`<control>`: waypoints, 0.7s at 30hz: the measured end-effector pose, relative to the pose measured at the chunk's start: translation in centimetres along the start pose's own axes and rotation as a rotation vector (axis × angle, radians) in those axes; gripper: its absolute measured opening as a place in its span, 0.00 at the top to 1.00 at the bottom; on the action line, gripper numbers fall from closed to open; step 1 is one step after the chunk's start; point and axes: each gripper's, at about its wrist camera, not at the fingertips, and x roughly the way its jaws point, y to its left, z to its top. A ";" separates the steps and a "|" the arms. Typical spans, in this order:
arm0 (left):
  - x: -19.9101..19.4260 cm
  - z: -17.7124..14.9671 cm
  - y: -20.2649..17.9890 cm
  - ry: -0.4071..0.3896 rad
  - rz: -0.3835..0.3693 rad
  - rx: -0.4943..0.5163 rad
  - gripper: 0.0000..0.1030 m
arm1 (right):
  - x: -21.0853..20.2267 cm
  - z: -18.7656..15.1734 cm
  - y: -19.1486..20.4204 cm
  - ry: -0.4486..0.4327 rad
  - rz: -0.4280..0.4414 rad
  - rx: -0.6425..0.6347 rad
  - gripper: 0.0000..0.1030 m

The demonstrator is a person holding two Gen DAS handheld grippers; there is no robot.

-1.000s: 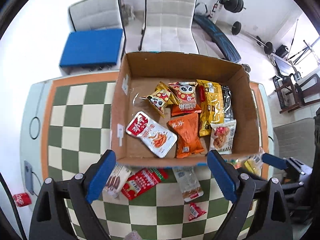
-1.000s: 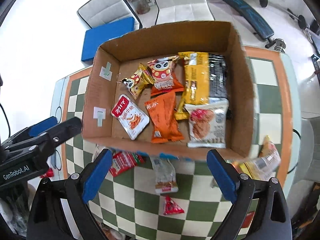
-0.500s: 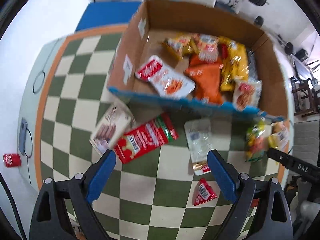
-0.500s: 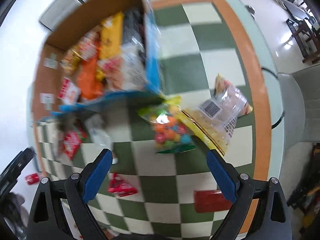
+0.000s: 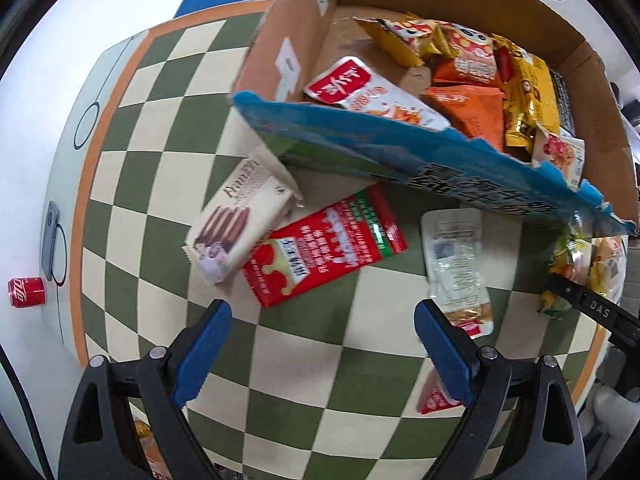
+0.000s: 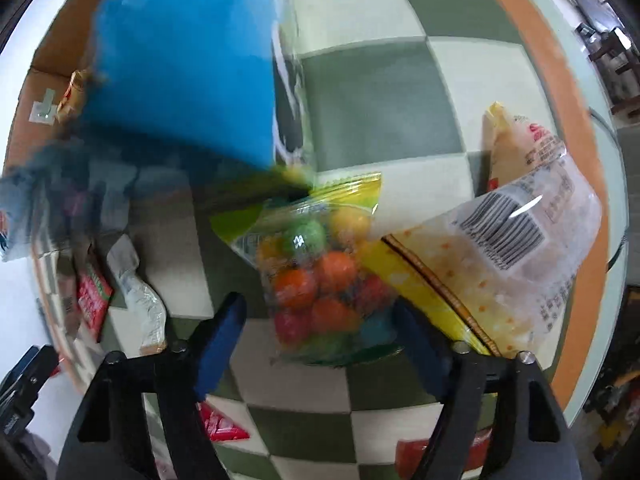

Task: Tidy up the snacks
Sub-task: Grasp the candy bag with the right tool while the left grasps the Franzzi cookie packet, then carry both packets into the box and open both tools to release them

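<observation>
A cardboard box (image 5: 600, 92) with a blue front wall holds several snack packets. In front of it on the checkered table lie a beige biscuit pack (image 5: 236, 224), a red packet (image 5: 320, 248) and a clear packet (image 5: 456, 264). My left gripper (image 5: 320, 340) is open above the table just short of the red packet. My right gripper (image 6: 320, 332) is open around the near end of a clear bag of coloured balls (image 6: 320, 264); the view is blurred, so contact is unclear. A large yellow-and-clear bag (image 6: 512, 248) lies beside it.
A small red sachet (image 5: 436, 400) lies near my left gripper's right finger. A red cola can (image 5: 26, 291) stands off the table's left edge. The box's blue wall (image 6: 180, 72) looms close at upper left in the right wrist view. The right gripper's body (image 5: 592, 312) shows at right.
Both grippers have dropped lower and closer to the table. The left came toward the red and beige packs. The right swung right past the box and closed in on the ball bag.
</observation>
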 end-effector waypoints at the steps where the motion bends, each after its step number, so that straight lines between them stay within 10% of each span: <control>1: 0.0 0.0 0.4 -0.004 0.004 0.001 0.09 | -0.1 -0.2 0.2 -0.014 -0.026 -0.012 0.44; 21: 5.4 5.7 6.5 0.038 -0.040 0.460 0.09 | -0.5 -8.2 11.2 -0.002 0.132 0.074 0.46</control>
